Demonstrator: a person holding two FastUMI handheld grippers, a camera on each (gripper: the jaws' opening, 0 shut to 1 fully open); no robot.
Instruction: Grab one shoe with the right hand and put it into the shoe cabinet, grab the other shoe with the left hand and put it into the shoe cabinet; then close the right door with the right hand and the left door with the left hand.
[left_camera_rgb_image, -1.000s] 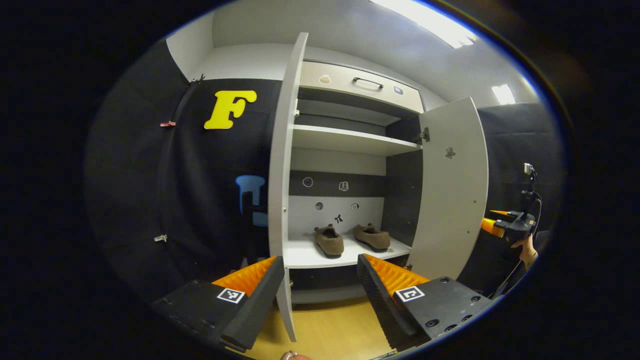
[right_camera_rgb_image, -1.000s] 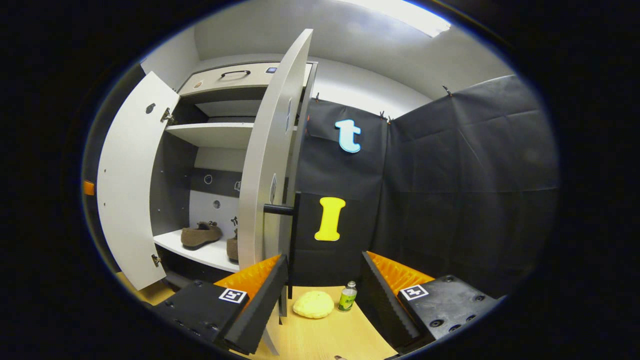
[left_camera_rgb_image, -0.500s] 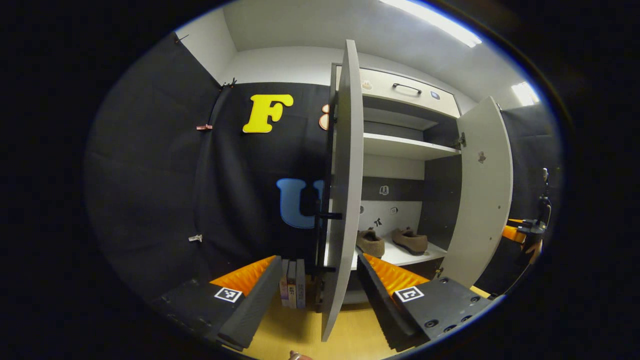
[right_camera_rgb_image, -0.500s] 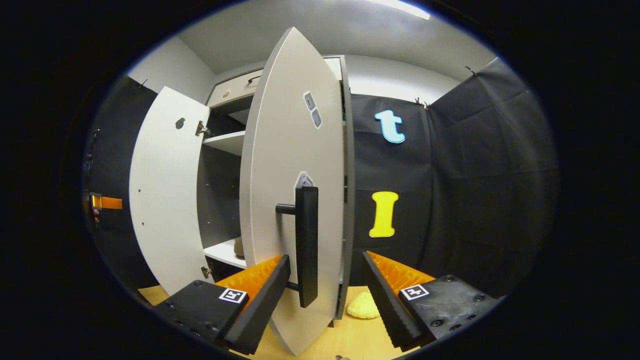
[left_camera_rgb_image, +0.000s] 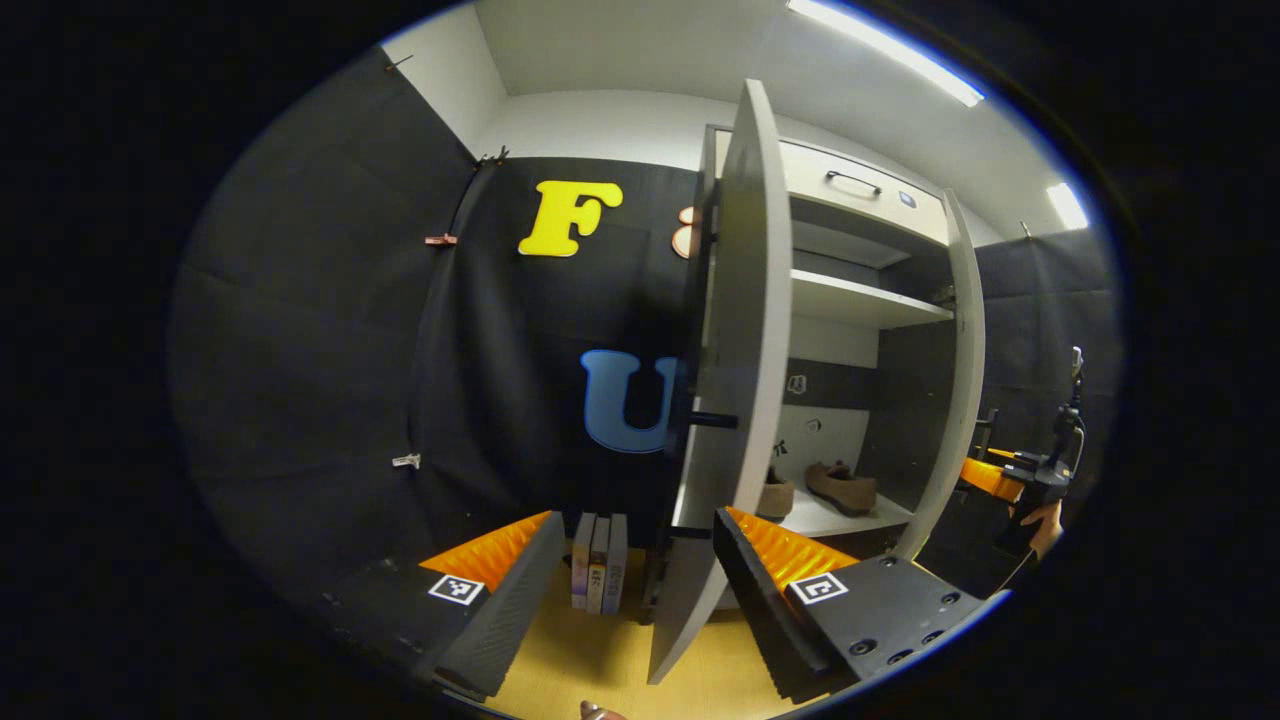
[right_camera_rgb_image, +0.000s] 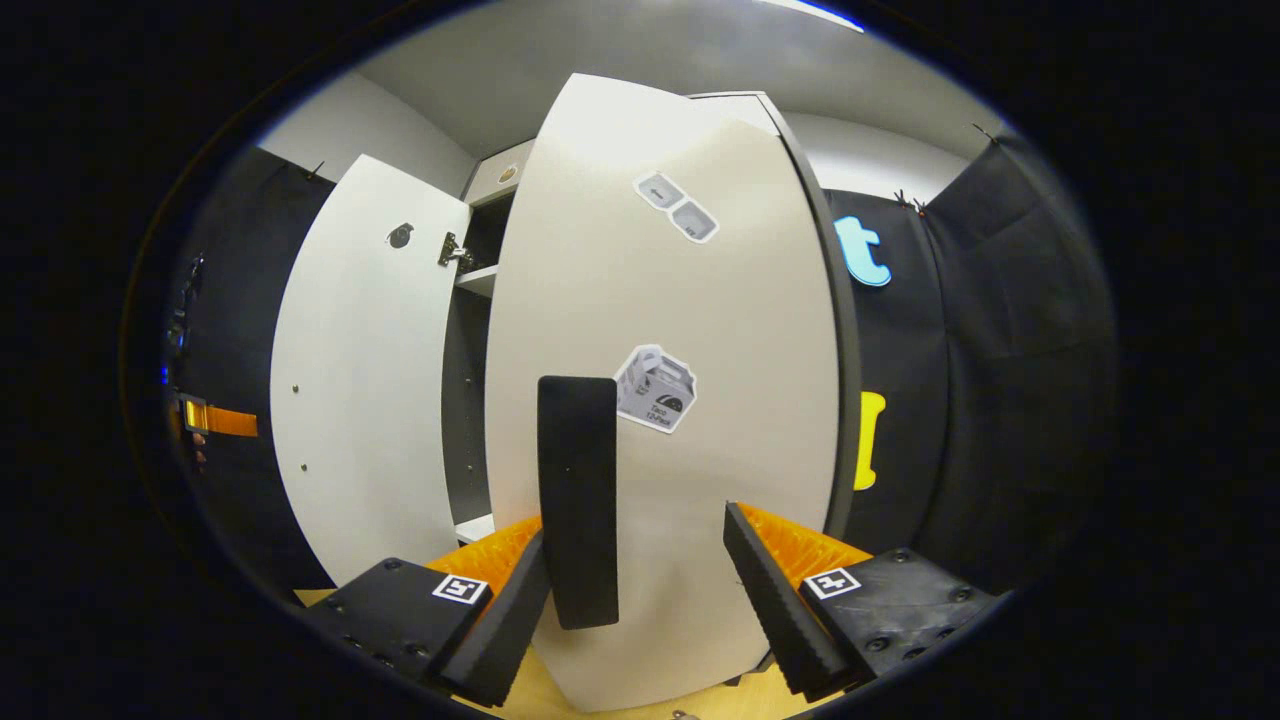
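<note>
The left gripper (left_camera_rgb_image: 628, 570) hangs wide open and empty near the left door (left_camera_rgb_image: 735, 400), whose edge stands ajar. Both shoes (left_camera_rgb_image: 842, 484) sit on the cabinet's low shelf. The right gripper (right_camera_rgb_image: 638, 590), open and holding nothing, faces the right door (right_camera_rgb_image: 690, 440) beside its handle (right_camera_rgb_image: 578, 500), apparently to push it shut.

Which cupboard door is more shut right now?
The right door, with the carton sticker and dark handle. It has swung most of the way in; the left door stands wide open.
</note>
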